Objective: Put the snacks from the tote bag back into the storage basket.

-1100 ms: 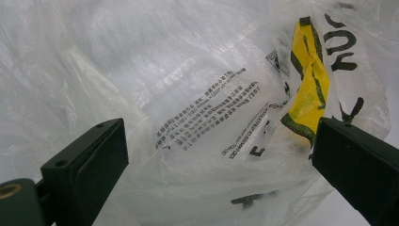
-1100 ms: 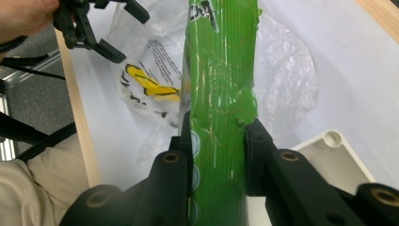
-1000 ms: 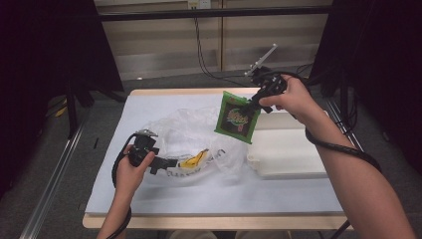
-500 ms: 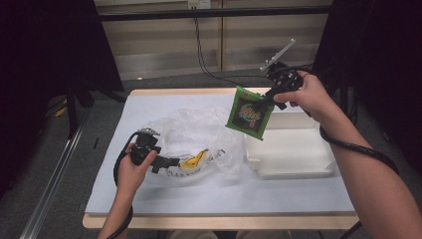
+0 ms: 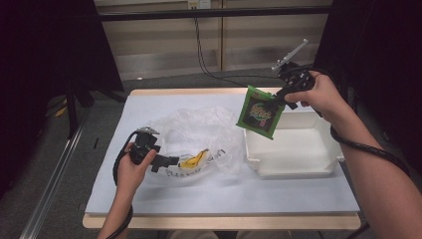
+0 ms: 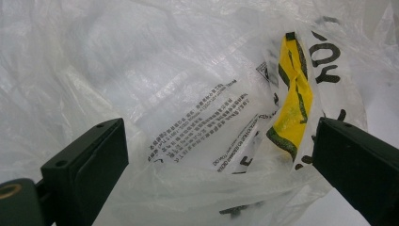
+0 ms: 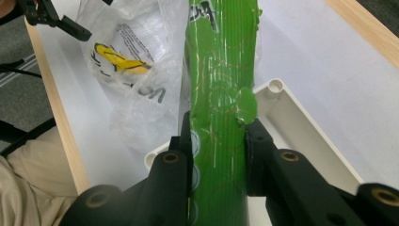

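A green snack packet [image 5: 260, 112] hangs in the air over the left end of a white tray [image 5: 298, 149]. My right gripper [image 5: 276, 101] is shut on its top edge; in the right gripper view both jaws pinch the green packet [image 7: 221, 94] above the tray's corner [image 7: 273, 89]. A crumpled clear plastic bag [image 5: 199, 132] with black print and a yellow patch [image 5: 194, 160] lies on the table's left half. My left gripper [image 5: 169, 162] is open at the bag's near-left edge, its jaws wide apart on either side of the bag's folds [image 6: 202, 127].
The table has a white top [image 5: 224, 191] with a wooden rim. A black cable [image 5: 209, 59] drops from the wall behind it. A metal rail [image 5: 54, 169] runs along the floor at the left. Dark curtains stand on both sides.
My right gripper has carried the green packet up and to the right, from over the bag to over the tray's left end. The left gripper has stayed in place.
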Available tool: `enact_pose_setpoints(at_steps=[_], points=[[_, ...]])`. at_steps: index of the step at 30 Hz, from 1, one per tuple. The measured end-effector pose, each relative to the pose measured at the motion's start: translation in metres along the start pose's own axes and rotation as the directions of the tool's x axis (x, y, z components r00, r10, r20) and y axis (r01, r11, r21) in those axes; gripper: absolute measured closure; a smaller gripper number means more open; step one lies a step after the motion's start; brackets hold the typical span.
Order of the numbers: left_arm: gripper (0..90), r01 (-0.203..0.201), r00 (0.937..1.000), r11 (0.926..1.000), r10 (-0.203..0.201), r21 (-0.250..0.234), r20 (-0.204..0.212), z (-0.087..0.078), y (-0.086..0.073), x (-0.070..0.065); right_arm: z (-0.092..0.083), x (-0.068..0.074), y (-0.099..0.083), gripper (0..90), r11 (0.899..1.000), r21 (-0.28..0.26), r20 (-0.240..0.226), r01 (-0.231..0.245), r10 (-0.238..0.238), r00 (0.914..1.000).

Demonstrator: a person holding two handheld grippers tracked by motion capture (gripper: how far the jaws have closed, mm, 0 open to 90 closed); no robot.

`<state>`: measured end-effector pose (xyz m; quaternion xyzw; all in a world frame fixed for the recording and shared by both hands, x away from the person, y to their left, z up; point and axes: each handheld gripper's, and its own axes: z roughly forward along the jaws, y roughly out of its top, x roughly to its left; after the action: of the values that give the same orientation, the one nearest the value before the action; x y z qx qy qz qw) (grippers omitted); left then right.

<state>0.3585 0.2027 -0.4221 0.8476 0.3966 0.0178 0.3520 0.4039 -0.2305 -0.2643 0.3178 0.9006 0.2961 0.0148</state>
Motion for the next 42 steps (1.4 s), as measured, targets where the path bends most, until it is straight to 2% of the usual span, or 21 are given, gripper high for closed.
enact_pose_setpoints(at_steps=[8, 14, 23, 28, 42], points=[[3.9, 0.007, 1.0000, 0.9999, -0.007, -0.010, -0.004, 0.001, 0.000, 0.000, -0.003, -0.006, -0.011, 75.0, 1.000, 0.010, 0.012, -0.014, 0.014, 0.9998], [3.9, -0.009, 1.0000, 1.0000, 0.009, 0.002, -0.003, 0.001, 0.001, 0.000, -0.003, -0.009, -0.017, 75.0, 1.000, 0.015, 0.015, -0.022, 0.022, 0.9996], [3.9, -0.004, 1.0000, 1.0000, 0.004, -0.008, -0.002, 0.001, 0.001, 0.001, -0.002, -0.014, -0.024, 75.0, 0.999, 0.035, 0.026, -0.036, 0.035, 0.9990], [3.9, -0.005, 1.0000, 1.0000, 0.005, -0.007, -0.003, 0.002, 0.001, 0.001, 0.003, -0.018, -0.026, 74.9, 0.999, 0.040, 0.028, -0.022, 0.021, 0.9994], [3.9, 0.003, 1.0000, 1.0000, -0.003, -0.004, -0.004, 0.002, 0.000, 0.004, 0.021, -0.031, -0.033, 74.8, 0.998, 0.058, 0.029, -0.023, 0.022, 0.9993]])
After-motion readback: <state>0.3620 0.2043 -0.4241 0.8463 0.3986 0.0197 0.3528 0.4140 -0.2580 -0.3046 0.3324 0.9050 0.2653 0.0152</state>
